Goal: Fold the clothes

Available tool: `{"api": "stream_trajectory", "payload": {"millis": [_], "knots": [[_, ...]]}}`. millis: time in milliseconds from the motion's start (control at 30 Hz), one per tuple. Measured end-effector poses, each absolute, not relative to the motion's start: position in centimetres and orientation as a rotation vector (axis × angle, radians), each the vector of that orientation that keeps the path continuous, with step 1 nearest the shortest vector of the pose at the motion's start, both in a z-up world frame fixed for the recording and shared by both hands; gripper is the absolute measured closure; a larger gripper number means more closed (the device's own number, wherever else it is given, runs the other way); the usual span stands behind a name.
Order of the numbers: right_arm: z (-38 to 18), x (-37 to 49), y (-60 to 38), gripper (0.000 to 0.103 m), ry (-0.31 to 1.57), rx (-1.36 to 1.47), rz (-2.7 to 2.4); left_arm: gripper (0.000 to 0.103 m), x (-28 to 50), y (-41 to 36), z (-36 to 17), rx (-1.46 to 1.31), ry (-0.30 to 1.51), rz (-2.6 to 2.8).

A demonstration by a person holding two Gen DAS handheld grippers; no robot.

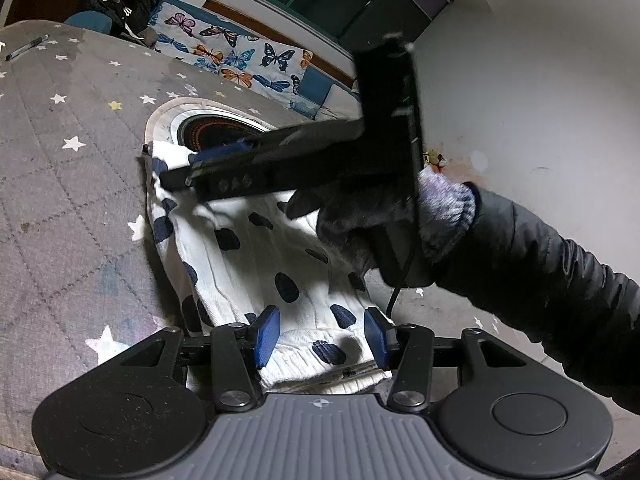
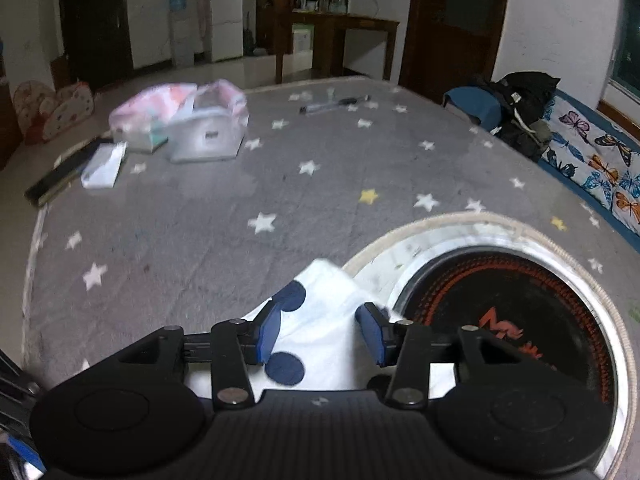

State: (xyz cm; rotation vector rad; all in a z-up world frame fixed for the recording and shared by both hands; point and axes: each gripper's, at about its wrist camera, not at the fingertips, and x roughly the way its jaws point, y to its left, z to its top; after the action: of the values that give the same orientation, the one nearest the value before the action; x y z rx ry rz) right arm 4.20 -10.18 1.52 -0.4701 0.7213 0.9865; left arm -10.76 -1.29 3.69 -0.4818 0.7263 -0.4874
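Observation:
A white garment with dark blue spots (image 1: 248,264) lies stretched on the grey star-patterned cover (image 1: 68,184). Its ribbed hem sits under my left gripper (image 1: 322,336), whose blue pads stand apart over the flat cloth without pinching it. At the garment's far end a gloved hand (image 1: 352,216) holds my right gripper (image 1: 188,164). In the right wrist view a pointed corner of the garment (image 2: 324,292) lies between the right gripper's (image 2: 320,332) spread pads, and the cloth reaches wider than the gap on both sides.
A round black mat with orange lettering and a pale rim (image 2: 500,320) lies beside the garment's far end. Two plastic storage boxes (image 2: 204,132), a white packet (image 2: 104,168) and a pen (image 2: 336,104) rest farther off on the cover. Butterfly-print bedding (image 1: 240,60) and a black bag (image 1: 132,4) border it.

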Motion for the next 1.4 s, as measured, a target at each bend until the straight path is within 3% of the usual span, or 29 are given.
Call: {"api": "stream_trajectory", "payload": {"millis": [467,1067,1400], "knots": [[4.5,0.2,-15.3,0.053,0.692,-0.426,1.022,0.051,-12.0,0.4,4.7,-0.467,0.674,-0.433],[2.7,-5.8,-23.2,0.052,0.736,-0.354,0.977,0.051,-12.4,0.4,4.0,-0.451,0.702,-0.401],[3.5,-7.4,-24.1,0.052,0.698,-0.322,0.971,0.052,-11.5,0.3,6.3,-0.417,0.613,-0.422]]}}
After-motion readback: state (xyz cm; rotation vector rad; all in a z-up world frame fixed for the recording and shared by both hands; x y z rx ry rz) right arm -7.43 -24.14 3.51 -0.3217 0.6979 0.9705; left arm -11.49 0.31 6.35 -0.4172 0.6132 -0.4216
